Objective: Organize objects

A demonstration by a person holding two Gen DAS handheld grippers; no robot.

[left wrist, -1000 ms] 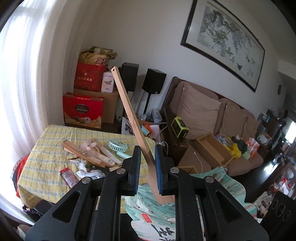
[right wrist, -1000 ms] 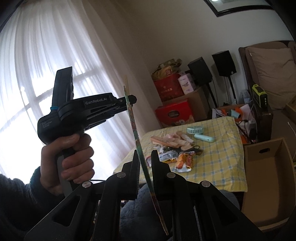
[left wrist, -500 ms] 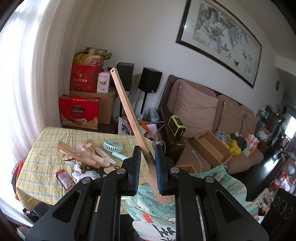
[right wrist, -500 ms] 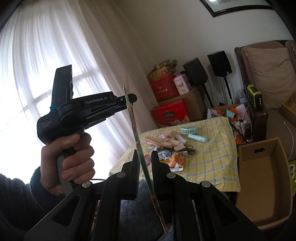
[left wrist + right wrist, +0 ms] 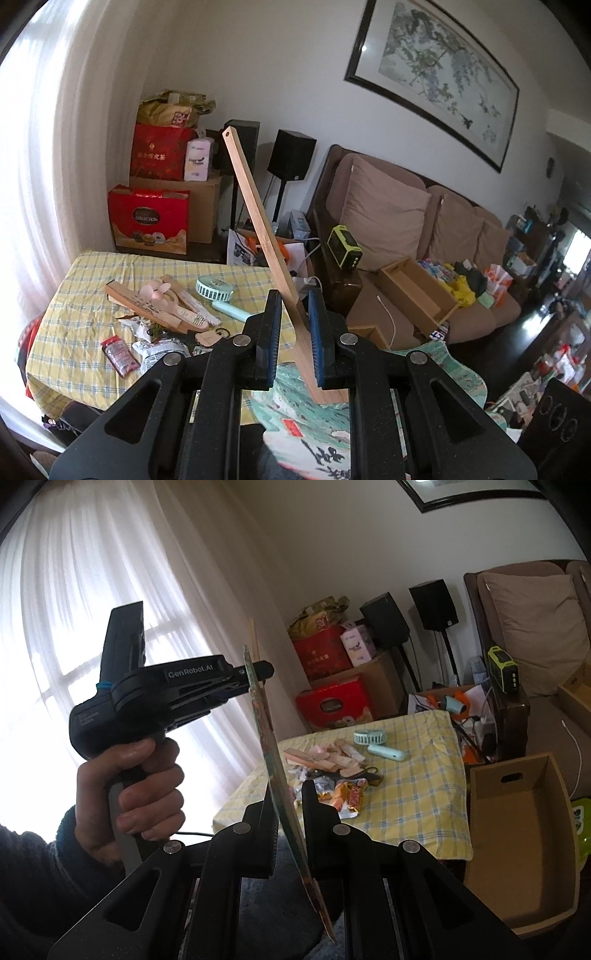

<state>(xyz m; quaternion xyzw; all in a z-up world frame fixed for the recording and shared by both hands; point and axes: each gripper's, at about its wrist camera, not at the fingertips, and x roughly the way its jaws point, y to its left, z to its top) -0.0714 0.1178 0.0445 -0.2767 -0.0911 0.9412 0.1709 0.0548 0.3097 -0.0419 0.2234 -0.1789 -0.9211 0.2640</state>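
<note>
I hold a paddle fan in the air with both grippers. My left gripper (image 5: 293, 334) is shut on the fan's long wooden handle (image 5: 258, 229), which slants up and left; the teal painted blade (image 5: 317, 421) spreads below the fingers. In the right wrist view the fan (image 5: 273, 760) is edge-on, and my right gripper (image 5: 288, 823) stands around the blade's lower part with a gap on each side. The left gripper (image 5: 255, 672) shows there too, clamped on the fan's upper part.
A table with a yellow checked cloth (image 5: 70, 317) carries wooden fans, a mint hand fan (image 5: 214, 290), snack packets and a keyring. A brown cardboard box (image 5: 517, 842) stands right of the table. A brown sofa (image 5: 406, 229), speakers and red gift boxes (image 5: 151, 221) stand behind.
Both views have shifted a little, so the table sits slightly further off. The fan stays held in the same way by the left gripper; the right jaws stay around the blade.
</note>
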